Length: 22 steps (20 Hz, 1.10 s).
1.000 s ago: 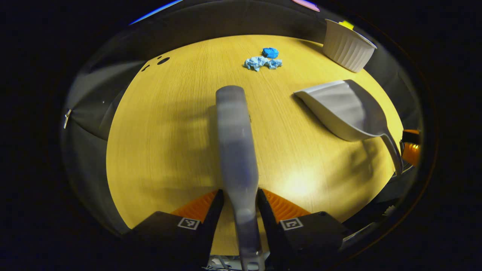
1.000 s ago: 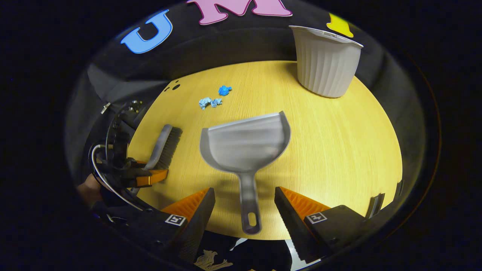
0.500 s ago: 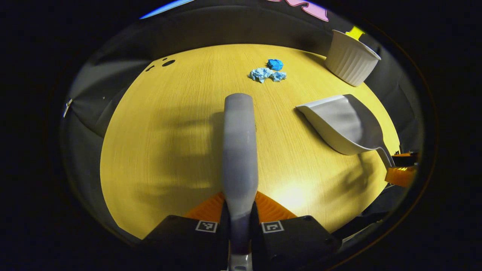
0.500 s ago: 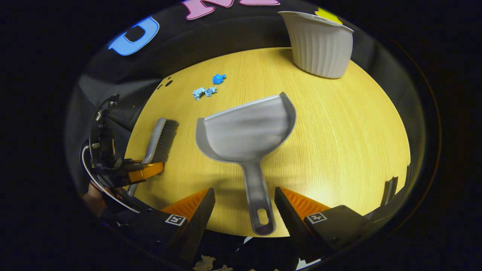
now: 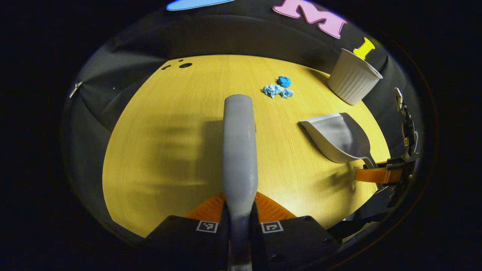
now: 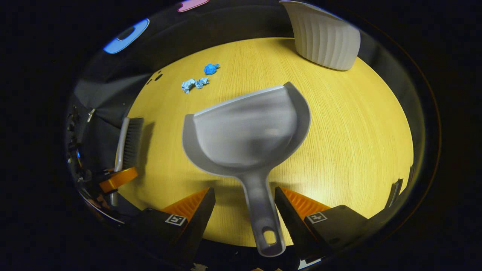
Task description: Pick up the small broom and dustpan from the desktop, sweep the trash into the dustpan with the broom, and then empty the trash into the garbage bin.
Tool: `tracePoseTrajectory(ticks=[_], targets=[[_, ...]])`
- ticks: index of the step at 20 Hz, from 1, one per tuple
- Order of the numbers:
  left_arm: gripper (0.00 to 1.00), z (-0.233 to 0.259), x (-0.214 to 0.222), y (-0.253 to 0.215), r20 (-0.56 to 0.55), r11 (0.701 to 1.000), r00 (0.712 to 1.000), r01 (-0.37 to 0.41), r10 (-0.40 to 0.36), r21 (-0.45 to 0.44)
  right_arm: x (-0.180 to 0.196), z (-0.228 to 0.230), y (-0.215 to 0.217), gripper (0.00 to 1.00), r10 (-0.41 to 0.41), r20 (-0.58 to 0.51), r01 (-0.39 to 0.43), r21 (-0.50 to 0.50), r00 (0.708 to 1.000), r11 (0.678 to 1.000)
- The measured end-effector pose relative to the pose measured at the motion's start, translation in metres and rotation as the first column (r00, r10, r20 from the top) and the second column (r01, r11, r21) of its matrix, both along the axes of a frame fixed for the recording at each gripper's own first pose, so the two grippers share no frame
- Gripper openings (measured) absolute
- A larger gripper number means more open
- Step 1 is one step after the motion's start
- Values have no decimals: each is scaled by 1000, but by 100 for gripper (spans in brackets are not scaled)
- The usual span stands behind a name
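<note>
Dustpan [image 6: 246, 130] lies flat on the surface [image 6: 350, 124], near the bin [image 6: 324, 37]; its handle sits between my right gripper's [image 6: 244, 203] wide fingers. I close squarely on the handle. My left gripper [image 5: 240, 222] clamps the broom [image 5: 239, 150].

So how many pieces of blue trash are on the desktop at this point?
3, clustered together on the far part of the desktop: a darker blue wad and, just beside it, two lighter blue crumpled scraps. The scraps touch, so they might be one piece.
</note>
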<state>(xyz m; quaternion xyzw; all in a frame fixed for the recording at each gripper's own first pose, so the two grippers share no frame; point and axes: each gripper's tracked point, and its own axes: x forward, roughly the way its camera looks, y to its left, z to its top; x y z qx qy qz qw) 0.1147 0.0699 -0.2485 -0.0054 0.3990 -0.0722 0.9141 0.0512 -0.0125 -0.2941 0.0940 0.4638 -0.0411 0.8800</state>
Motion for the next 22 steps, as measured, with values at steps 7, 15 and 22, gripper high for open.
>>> tracePoseTrajectory(ticks=[7,15,22], targets=[[27,8,-2,30,0,997,997,-71,71,13,20,-10,-18,90,-9,-30,5,-118,1000,993],[27,13,29,36,9,997,999,-48,47,61,22,-13,-13,39,113,-23,-115,-207,993,972],[27,32,101,22,59,975,991,102,-116,198,15,11,-20,37,130,54,-118,-193,990,974]])
